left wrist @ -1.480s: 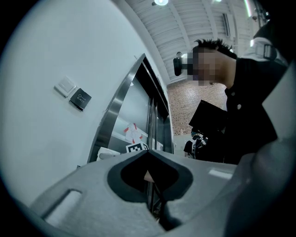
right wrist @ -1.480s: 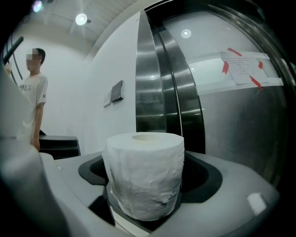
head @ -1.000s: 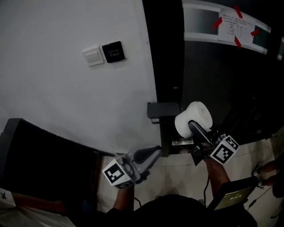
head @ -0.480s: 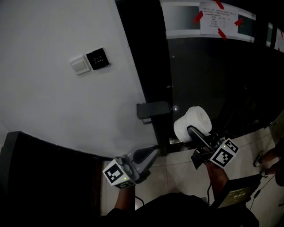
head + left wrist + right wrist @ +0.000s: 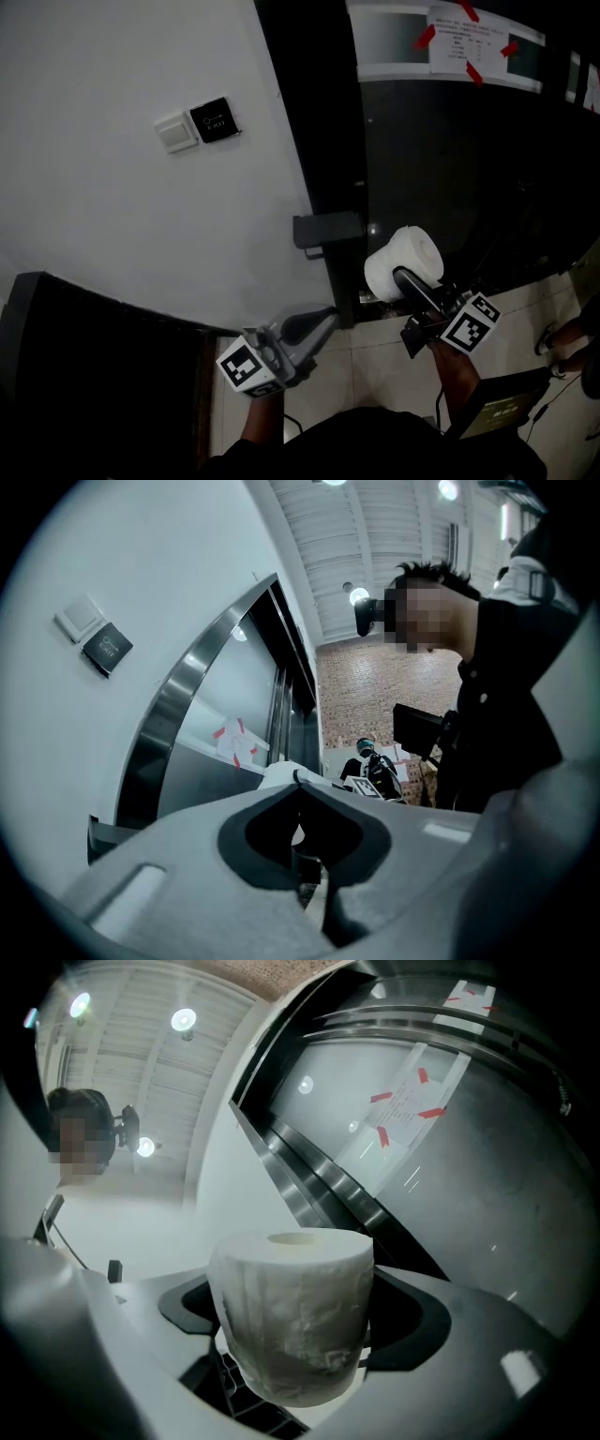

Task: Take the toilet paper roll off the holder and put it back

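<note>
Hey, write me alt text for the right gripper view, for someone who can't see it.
A white toilet paper roll stands upright, clamped between the two grey jaws of the right gripper, its hollow core facing up. Behind it are a white wall and a dark, metal-framed glass door bearing a paper notice fixed with red tape.

White toilet paper roll (image 5: 405, 259), full, with its pale core end showing, clamped between the jaws of the right gripper (image 5: 401, 274). It is near the dark wall-mounted holder (image 5: 327, 230), not touching it.
</note>
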